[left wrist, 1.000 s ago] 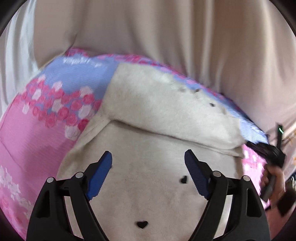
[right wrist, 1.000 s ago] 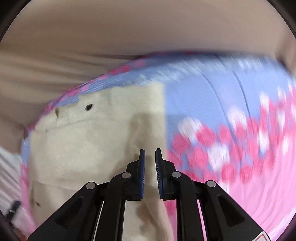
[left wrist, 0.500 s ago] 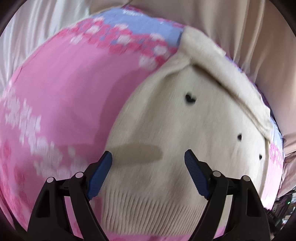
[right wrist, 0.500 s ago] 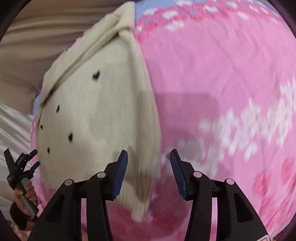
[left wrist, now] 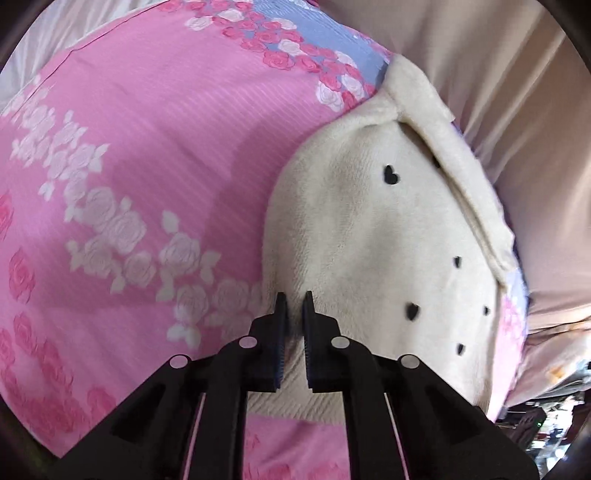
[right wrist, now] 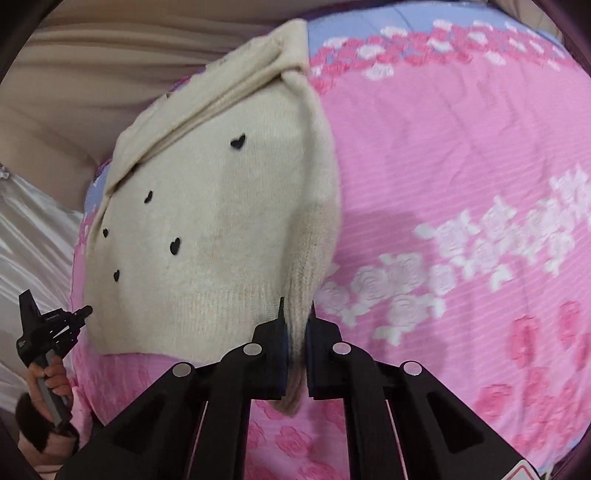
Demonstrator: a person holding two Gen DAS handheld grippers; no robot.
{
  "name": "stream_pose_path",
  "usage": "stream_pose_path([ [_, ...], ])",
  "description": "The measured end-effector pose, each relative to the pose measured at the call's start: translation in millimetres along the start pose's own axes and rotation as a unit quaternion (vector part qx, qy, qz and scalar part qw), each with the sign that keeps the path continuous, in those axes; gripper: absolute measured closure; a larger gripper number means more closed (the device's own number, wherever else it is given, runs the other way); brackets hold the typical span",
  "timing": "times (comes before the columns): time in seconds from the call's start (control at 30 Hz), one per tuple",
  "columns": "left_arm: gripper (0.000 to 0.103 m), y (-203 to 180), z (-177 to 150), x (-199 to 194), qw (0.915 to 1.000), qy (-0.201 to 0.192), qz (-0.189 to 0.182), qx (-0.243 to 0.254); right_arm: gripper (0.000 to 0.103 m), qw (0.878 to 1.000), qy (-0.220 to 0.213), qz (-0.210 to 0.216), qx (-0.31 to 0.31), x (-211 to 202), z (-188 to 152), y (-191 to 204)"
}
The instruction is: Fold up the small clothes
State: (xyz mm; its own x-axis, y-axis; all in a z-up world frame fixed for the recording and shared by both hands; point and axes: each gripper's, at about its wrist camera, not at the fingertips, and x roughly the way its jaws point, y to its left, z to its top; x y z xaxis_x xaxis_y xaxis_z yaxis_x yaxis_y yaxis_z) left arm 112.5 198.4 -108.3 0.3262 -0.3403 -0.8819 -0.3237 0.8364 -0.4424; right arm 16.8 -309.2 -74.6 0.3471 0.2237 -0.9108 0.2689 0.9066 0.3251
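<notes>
- The right hand-held gripper (right wrist: 295,317) is closed tight on the ribbed bottom corner of the cream sweater (right wrist: 207,221). A little tail of knit is seen hanging out below the blue pads.
- The left hand-held gripper (left wrist: 292,306) is almost closed at the other bottom corner, with only a thin gap left. Knit seems to be pinched there, but the cloth inside the gap is hard to see.
- Both bottom corners are probably held this way so that the bottom half can be lifted evenly and laid over the top half.
- The sweater is spread flat on a pink bed cover (left wrist: 140,147) with white and pink roses. This is likely done so that the fold comes out neat.
- Little black hearts (left wrist: 390,174) are dotted over the sweater.
- At the far end, a thick flap (right wrist: 221,96) is folded across the sweater. It looks like the sleeves tucked in, but this cannot be told for sure.
- A blue strip (right wrist: 406,22) of the bed cover is seen past the roses, and pale beige cloth (left wrist: 498,74) lies behind it.
- In the right wrist view, the left hand-held gripper is seen small at the left edge, held by a hand (right wrist: 51,380) with a dark fuzzy cuff.
- The underside of the sweater is hidden, and the picture edges are bent and dark, so the bed's ends are cut off.
- Dark clutter at the lower right of the left wrist view cannot be made out.
</notes>
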Motion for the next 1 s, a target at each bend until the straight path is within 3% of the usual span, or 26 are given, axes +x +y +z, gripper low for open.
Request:
stream_pose_path([
  [0.17,0.101,-4,-36,-27,0.9985,0.038,-0.038,0.013,0.098,0.999,-0.006,-0.033,-0.017,-47,-7,-25],
  [0.27,0.101,-6,-73,-33,0.9958,0.077,-0.035,0.033,0.098,0.998,0.007,-0.054,-0.025,-62,-19,-40],
  [0.4,0.101,5,-116,-22,0.9912,0.126,-0.017,0.039,0.098,0.996,0.052,-0.068,-0.024,-59,-50,-64],
  [0.5,0.100,13,-127,-13,0.9905,0.135,-0.018,0.019,0.097,0.995,0.079,-0.064,-0.010,-41,-72,-74],
  [0.6,0.095,9,-118,-14,0.9931,0.116,-0.012,0.013,0.092,0.995,0.081,-0.059,-0.011,-25,-72,-70],
  [0.7,0.091,-8,-97,-36,0.9975,0.067,0.006,0.021,0.085,0.994,0.064,-0.091,-0.012,-32,-56,-63],
  [0.73,0.079,-10,-90,-41,0.9984,0.050,0.010,0.025,0.084,0.994,0.050,-0.092,-0.017,-37,-50,-60],
  [0.8,0.056,-20,-72,-47,0.9989,0.020,0.025,0.035,0.068,0.995,0.018,-0.099,-0.025,-47,-32,-56],
  [0.93,0.055,-59,-34,-30,0.9969,-0.026,0.029,0.069,0.070,0.997,-0.010,-0.078,-0.027,-40,12,-46],
  [1.0,0.055,-88,-18,-5,0.9935,-0.031,0.037,0.103,0.072,0.998,-0.019,-0.053,-0.036,-30,39,-31],
])
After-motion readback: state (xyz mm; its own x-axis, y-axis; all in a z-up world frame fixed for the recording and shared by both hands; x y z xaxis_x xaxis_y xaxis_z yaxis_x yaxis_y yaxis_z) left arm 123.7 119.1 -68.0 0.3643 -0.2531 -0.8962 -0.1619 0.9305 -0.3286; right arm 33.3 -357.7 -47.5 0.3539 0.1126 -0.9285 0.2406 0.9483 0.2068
